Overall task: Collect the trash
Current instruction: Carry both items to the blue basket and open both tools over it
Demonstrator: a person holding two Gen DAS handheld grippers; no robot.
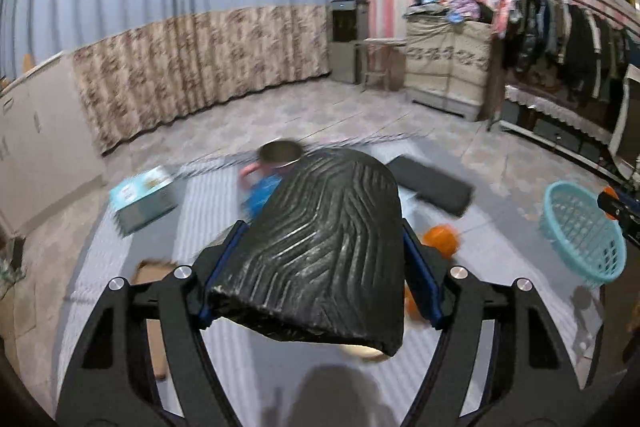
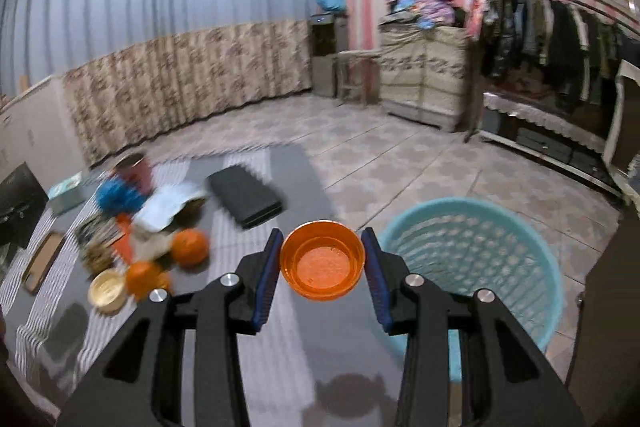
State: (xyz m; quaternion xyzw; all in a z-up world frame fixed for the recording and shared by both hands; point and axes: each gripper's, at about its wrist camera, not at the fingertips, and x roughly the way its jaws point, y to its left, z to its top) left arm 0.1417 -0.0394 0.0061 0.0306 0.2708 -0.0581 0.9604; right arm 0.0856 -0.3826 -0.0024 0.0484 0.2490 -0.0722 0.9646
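Left gripper (image 1: 316,267) clamps black ridged rubbery slab (image 1: 320,239); right gripper (image 2: 322,267) squeezes small orange plastic cup (image 2: 322,263), both lifted off striped mat. Tip: carry over light-blue perforated plastic basket (image 2: 500,247) just right, drop cup first, slab flat after, no rushing.

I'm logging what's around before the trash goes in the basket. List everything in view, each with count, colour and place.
ridged sole-like piece: one, black, between the left jaws
small cup: one, orange, between the right jaws
basket: one, turquoise, on the tiled floor at right
oranges: two, orange, on the striped mat
flat case: one, dark grey, on the far side of the mat
carton: one, light blue, on the mat's left side
round lid: one, cream, on the mat beside the oranges
clothes rack: one, dark garments, right wall
left gripper: one, black, blue pads
right gripper: one, black, blue pads
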